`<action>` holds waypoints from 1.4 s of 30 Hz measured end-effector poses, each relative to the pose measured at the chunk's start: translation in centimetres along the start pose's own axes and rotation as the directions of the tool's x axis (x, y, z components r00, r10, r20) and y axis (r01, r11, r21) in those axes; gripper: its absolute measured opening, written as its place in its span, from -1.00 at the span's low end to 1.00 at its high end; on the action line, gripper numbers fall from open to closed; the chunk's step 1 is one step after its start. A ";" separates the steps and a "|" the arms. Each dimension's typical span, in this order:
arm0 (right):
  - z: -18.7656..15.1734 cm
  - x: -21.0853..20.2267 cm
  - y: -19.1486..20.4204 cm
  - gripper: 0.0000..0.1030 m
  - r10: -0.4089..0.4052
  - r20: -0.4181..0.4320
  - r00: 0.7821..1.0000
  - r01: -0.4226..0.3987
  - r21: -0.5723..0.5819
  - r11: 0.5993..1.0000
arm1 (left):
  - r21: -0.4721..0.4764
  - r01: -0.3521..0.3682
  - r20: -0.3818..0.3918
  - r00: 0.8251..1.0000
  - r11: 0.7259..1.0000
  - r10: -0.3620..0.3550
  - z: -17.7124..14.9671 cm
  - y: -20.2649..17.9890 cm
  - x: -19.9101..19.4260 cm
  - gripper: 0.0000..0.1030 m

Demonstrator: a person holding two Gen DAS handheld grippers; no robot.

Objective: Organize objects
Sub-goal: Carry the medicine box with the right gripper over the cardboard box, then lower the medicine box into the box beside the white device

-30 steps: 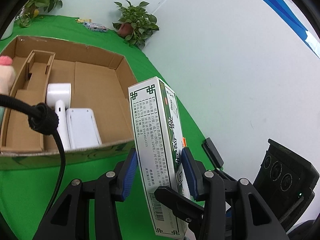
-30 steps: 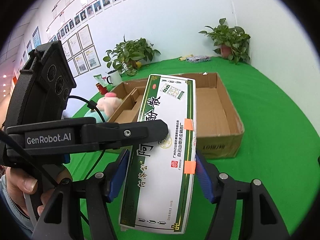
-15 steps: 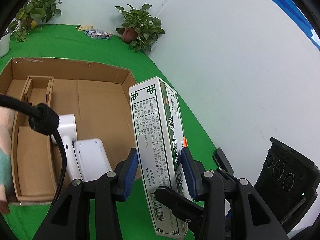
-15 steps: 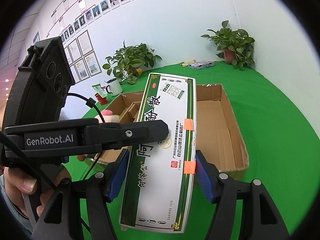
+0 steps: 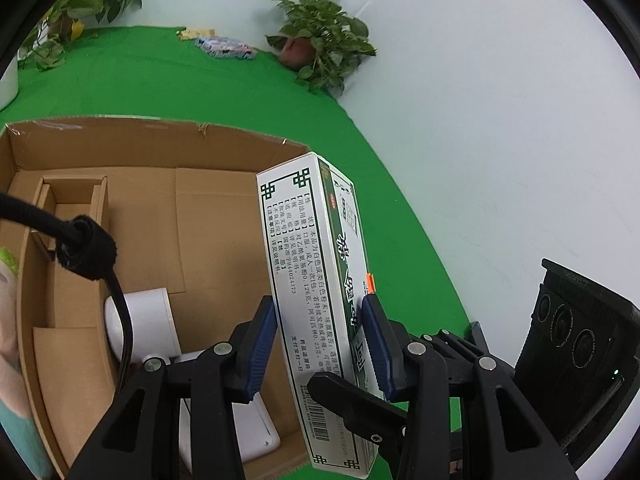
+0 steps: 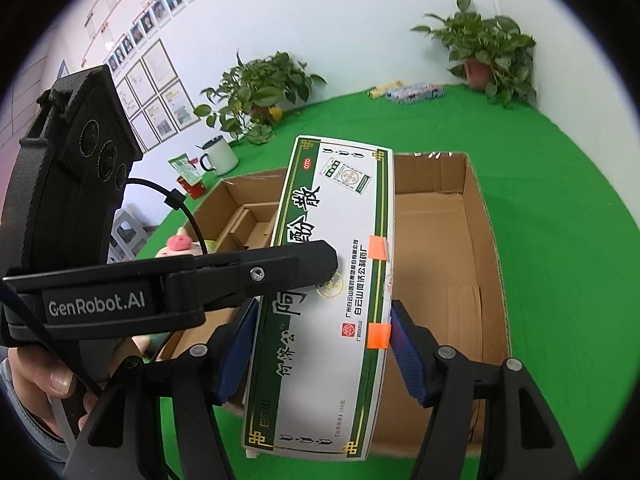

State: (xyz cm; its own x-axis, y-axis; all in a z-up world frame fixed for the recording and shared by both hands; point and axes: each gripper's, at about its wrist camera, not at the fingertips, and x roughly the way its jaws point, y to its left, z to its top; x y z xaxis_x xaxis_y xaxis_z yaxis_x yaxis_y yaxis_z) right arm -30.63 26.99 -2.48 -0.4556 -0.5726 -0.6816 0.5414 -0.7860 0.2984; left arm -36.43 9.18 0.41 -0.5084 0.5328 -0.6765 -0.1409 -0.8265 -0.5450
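Both grippers are sharing one load: a long white-and-green printed medicine carton (image 6: pixel 320 300) is being held above the near edge of an open brown cardboard box (image 6: pixel 486 240), apparently so it can be lowered inside as part of the tidying. The left gripper (image 5: pixel 320 344) is pinching the carton across its narrow sides, blue pads pressed on the printed side panel and the green face. The right gripper (image 6: pixel 320 344) is clamping it across the broad front, pads against the long edges beside two orange tape tabs. Gripping on two axes probably keeps the tall carton from twisting.

Inside the box, white plastic devices (image 5: pixel 148 324) are lying along the near wall, and a cardboard divider insert (image 5: pixel 72 216) is filling the left side; the bare floor by the right wall looks like the roomiest spot. A pink-and-green plush toy (image 6: pixel 180 244) is resting just outside the box's left wall. A black cable (image 5: pixel 92 256) is hanging across the left wrist view and could snag. Potted plants (image 6: pixel 488 56), a white mug (image 6: pixel 218 156) and small packets (image 6: pixel 412 90) are sitting along the far edge of the green table (image 6: pixel 560 200), well clear.
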 end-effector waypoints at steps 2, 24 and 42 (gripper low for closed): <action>0.2 1.3 -0.7 0.22 0.007 -0.034 0.999 -0.007 0.006 1.000 | -0.020 -0.002 -0.028 1.000 1.000 0.002 0.4 1.0 1.6 -0.20; -2.8 5.6 -3.5 0.23 -0.016 -0.204 0.979 0.030 0.070 0.997 | -0.064 -0.046 -0.185 0.982 0.997 0.033 0.8 5.9 10.3 -0.13; -2.8 7.0 -2.6 0.26 -0.088 -0.243 0.966 0.102 0.045 0.994 | -0.001 -0.148 -0.016 0.989 0.989 0.148 -1.9 5.1 1.0 -0.14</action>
State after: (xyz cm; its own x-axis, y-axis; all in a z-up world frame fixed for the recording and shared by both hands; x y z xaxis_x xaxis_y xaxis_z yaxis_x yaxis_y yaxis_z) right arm -33.24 25.68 -9.86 -0.3160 -0.4274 -0.8470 0.4600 -0.8498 0.2572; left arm -36.00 5.82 -3.97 -0.5099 0.4075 -0.7576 -0.0628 -0.8960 -0.4396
